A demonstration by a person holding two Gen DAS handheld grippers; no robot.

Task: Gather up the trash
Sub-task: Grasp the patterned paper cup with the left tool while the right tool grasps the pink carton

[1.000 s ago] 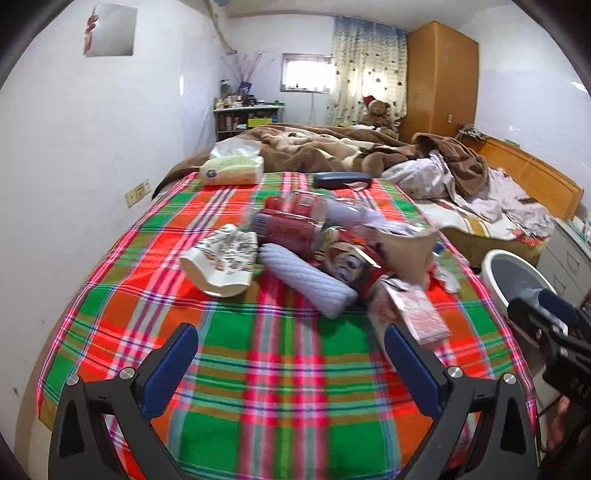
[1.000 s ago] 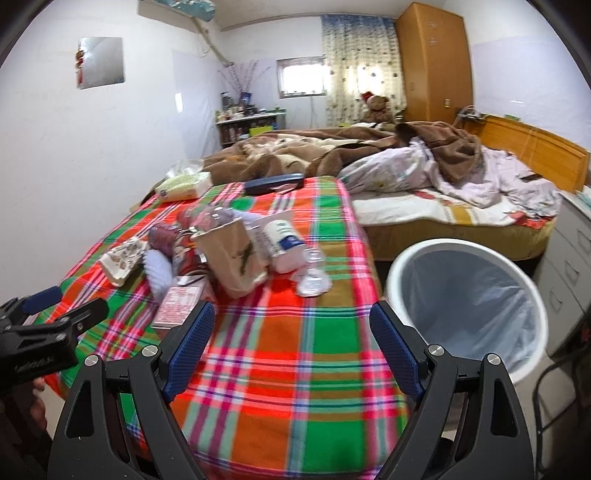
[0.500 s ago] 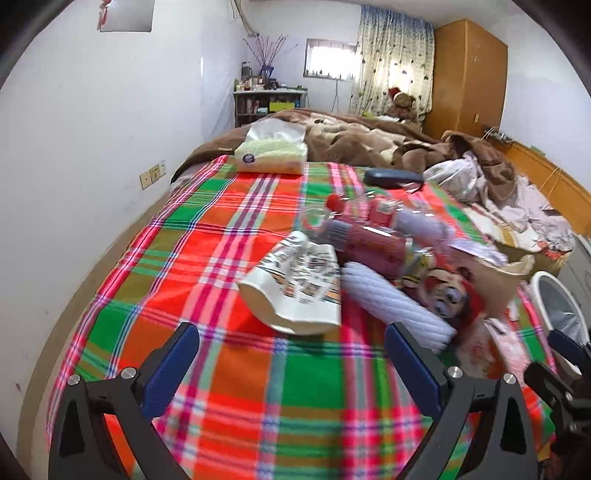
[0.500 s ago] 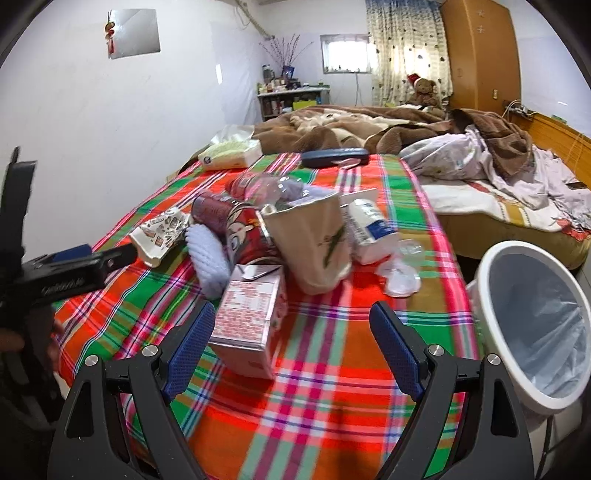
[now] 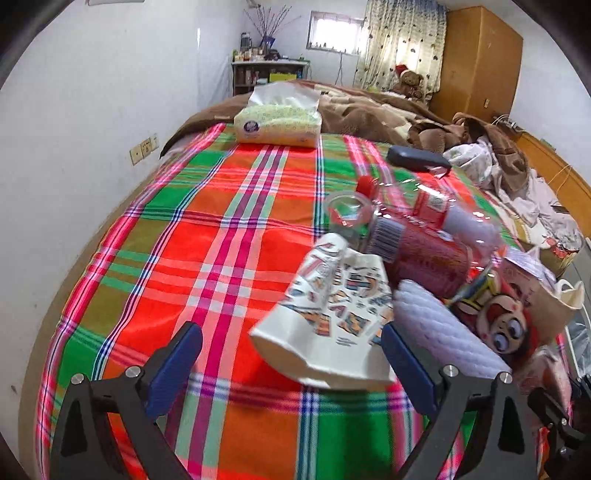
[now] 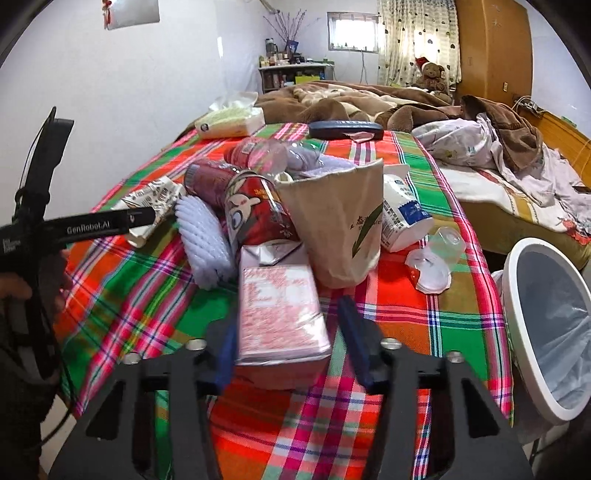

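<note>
Plaid cloth (image 6: pixel 388 317) — boxy pink carton (image 6: pixel 280 314), crumpled cup (image 5: pixel 332 317).

White walls (image 5: pixel 92 92) enclose a bedroom. A small bright window (image 6: pixel 352 35) beside patterned curtains (image 6: pixel 421 40) lights the far end. A tall wooden wardrobe (image 6: pixel 493 51) stands right; a cluttered shelf (image 5: pixel 267 74) stands below the window.

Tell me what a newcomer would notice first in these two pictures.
A heap of trash sits on the bright plaid cloth: a brown paper bag, a red cartoon can and bottles. The right gripper is closing around a pink carton at the near edge. A white trash bin waits at the right.
</note>
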